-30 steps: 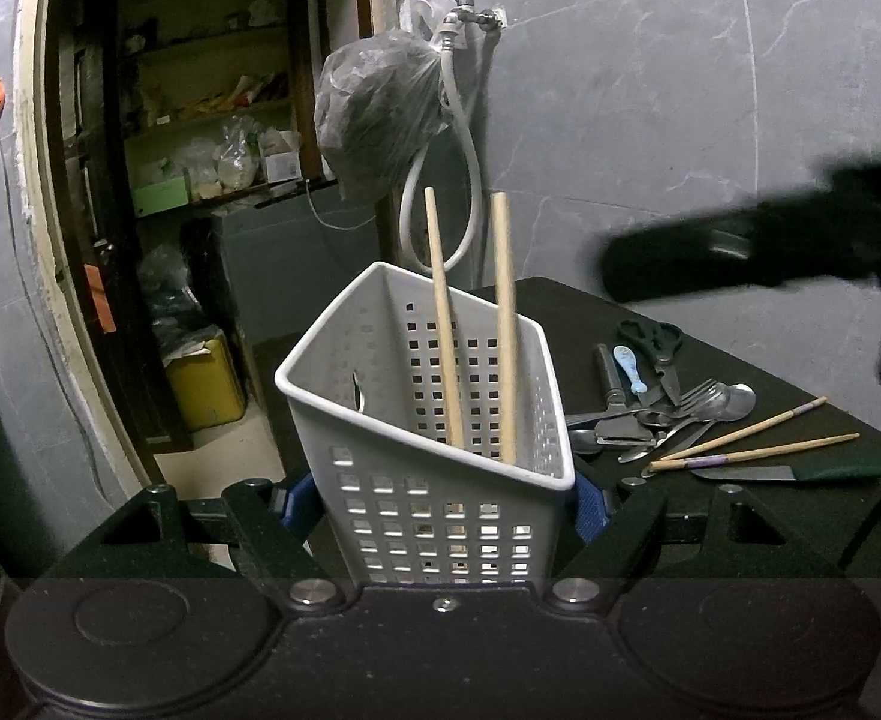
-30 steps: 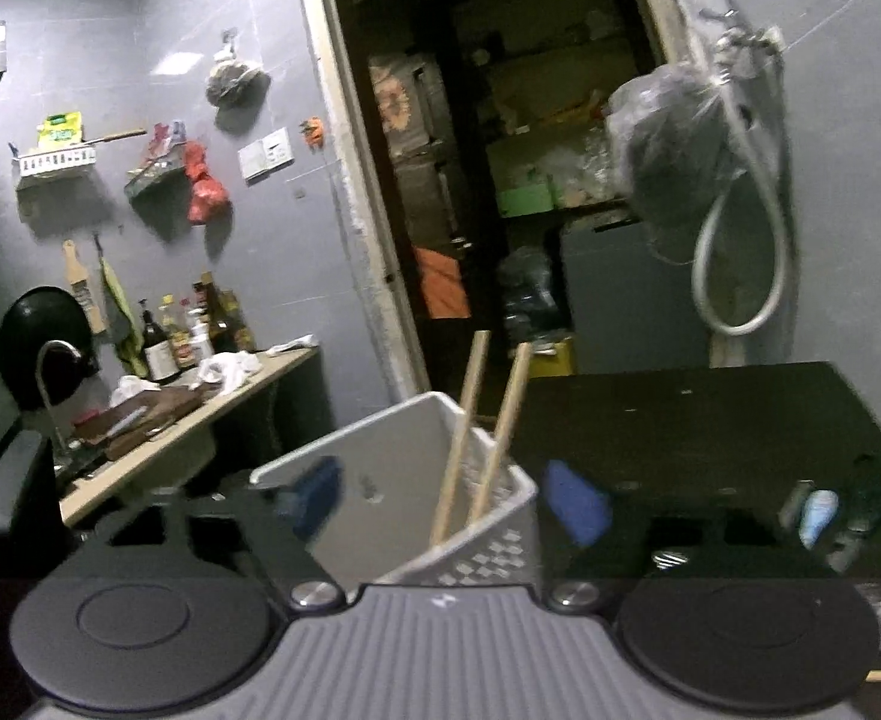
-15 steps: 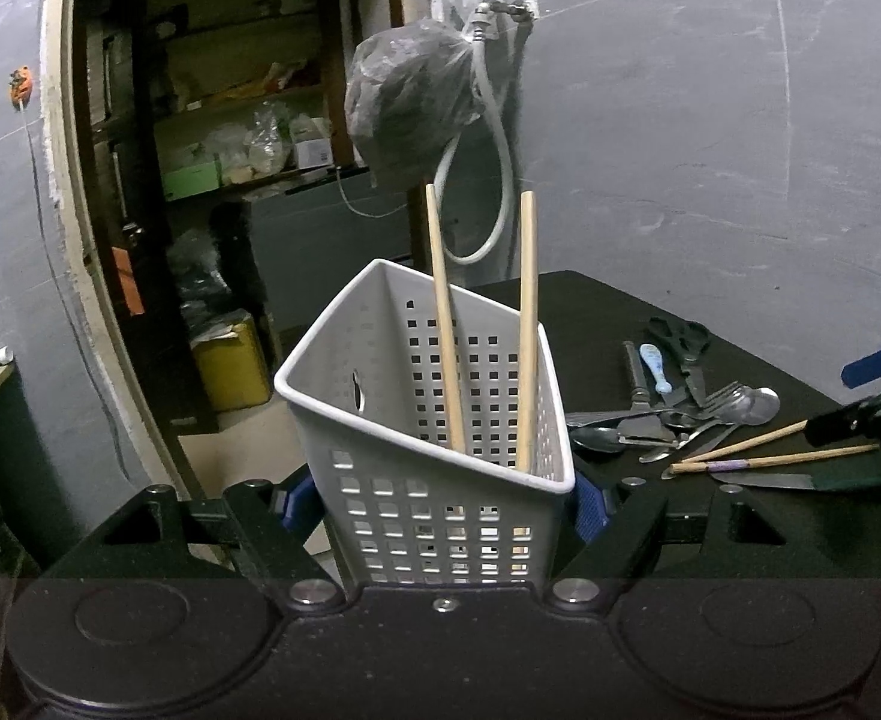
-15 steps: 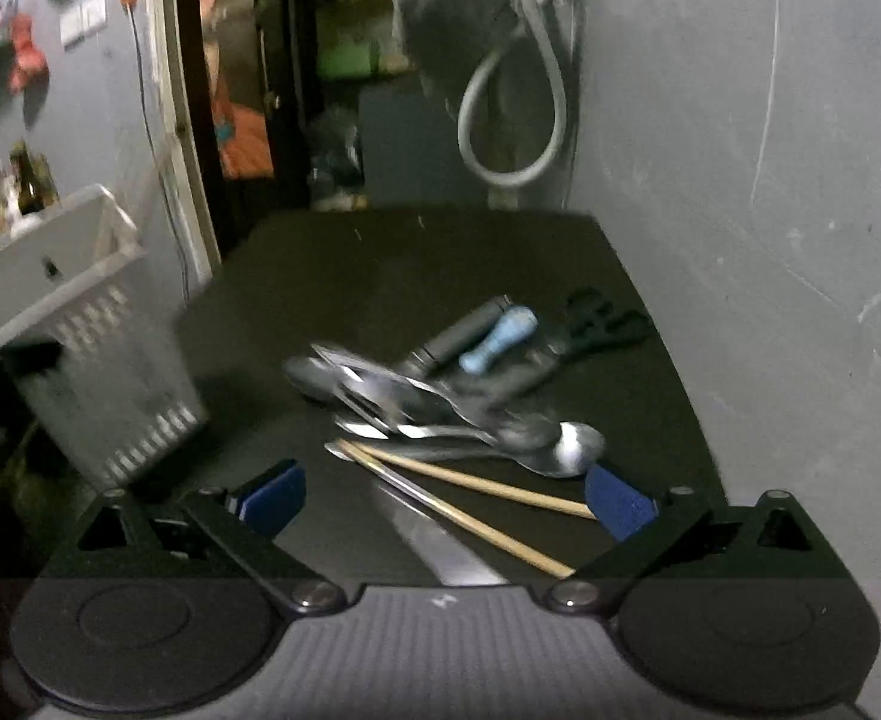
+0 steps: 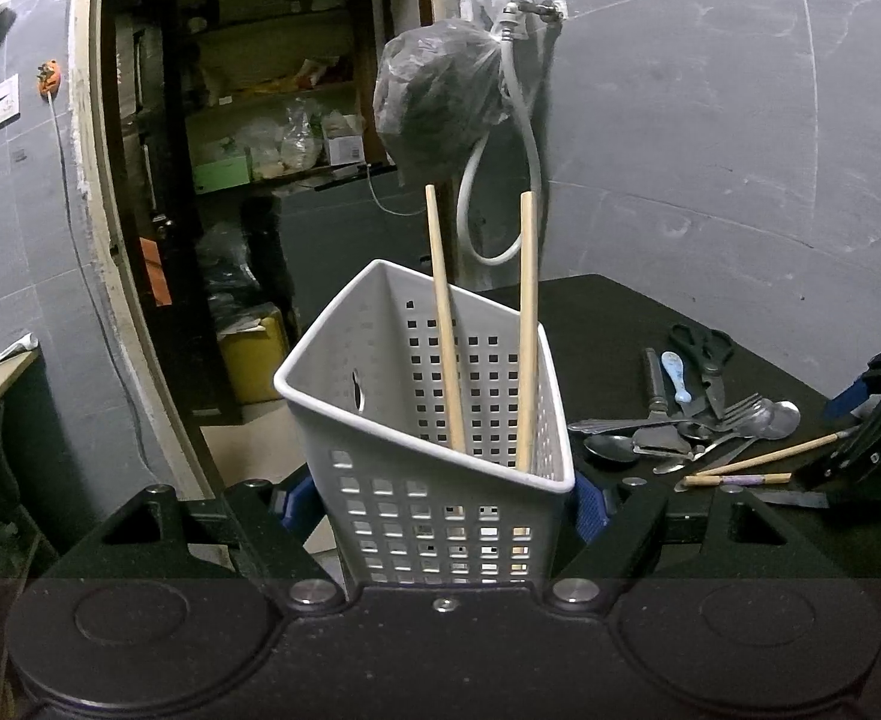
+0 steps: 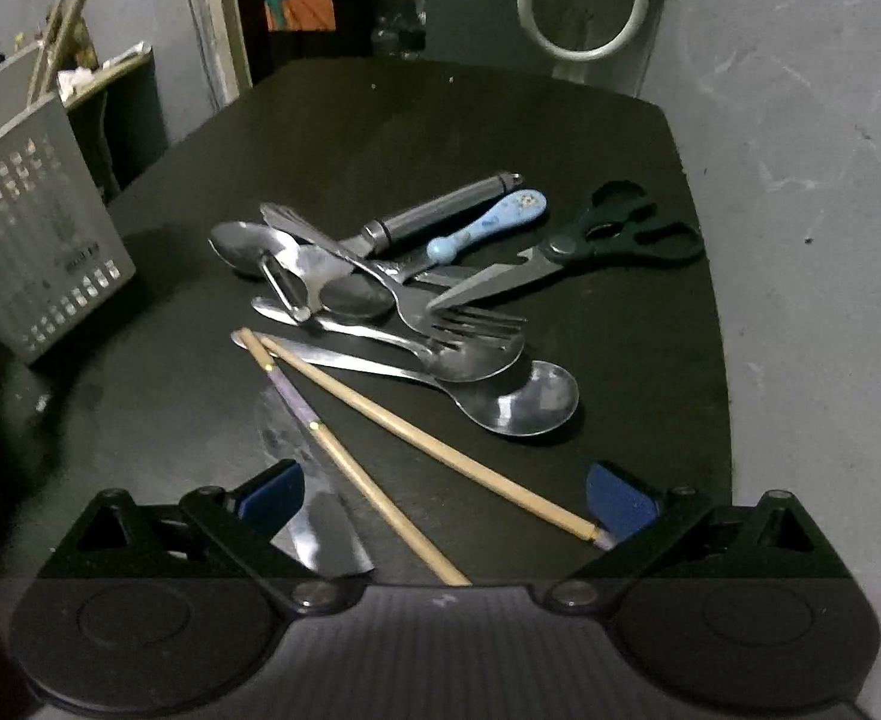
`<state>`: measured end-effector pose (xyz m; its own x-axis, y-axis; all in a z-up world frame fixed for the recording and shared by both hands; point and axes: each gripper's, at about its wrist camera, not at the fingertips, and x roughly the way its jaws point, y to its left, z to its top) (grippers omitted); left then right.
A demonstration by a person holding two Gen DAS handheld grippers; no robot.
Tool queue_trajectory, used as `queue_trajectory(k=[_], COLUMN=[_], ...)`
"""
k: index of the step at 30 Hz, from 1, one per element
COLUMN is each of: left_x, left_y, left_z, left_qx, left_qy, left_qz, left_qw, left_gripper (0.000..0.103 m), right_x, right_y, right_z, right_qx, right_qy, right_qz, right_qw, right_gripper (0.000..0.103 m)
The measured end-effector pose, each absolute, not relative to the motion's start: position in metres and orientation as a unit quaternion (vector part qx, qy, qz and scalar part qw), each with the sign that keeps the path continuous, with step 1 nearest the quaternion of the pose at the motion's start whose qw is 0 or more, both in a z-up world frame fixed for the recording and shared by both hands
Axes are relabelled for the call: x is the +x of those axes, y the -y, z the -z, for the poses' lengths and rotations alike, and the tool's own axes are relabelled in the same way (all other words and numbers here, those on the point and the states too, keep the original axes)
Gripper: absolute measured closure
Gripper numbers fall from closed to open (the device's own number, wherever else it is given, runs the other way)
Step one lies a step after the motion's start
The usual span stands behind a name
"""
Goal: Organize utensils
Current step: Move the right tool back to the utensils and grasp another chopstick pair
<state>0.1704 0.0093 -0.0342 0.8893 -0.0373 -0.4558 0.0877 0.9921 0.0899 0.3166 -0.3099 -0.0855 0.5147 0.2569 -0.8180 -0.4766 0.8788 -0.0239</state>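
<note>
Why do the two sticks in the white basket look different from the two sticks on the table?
The chopsticks in the basket stand almost upright, apart, leaning on the white basket. The chopsticks on the table lie flat, their far ends together, spreading toward the camera. The basket pair looks plain where it shows; one table chopstick has a purple band. All four are thin, light-coloured sticks, seemingly wooden.

White perforated basket [image 5: 440,510] tilted, two chopsticks [image 5: 449,324] inside; utensil pile [image 6: 404,300] on table
</note>
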Motion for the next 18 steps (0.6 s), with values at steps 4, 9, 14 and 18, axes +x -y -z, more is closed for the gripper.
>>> queue_trajectory(k=[4,9,14,18], left_x=[0.171,0.171,0.173,0.173], left_y=[-0.009,-0.009,-0.011,-0.014], left_z=[0.034,0.033,0.033,0.034], left_qx=[0.054,0.054,0.055,0.056], left_qy=[-0.233,-0.232,-0.231,-0.229], left_qz=[0.032,0.035,0.039,0.045], left_qw=[0.97,0.971,0.971,0.971], left_gripper=[0.023,0.023,0.023,0.023], right_x=[0.325,0.319,0.305,0.29], right_y=[0.314,0.32,0.315,0.307], right_z=[0.092,0.09,0.086,0.083], right_qx=[-0.111,-0.102,-0.105,-0.1], right_qy=[-0.463,-0.46,-0.458,-0.456], right_qz=[-0.216,-0.213,-0.211,-0.205], right_qw=[0.852,0.856,0.857,0.86], right_gripper=[0.007,0.018,0.044,0.059])
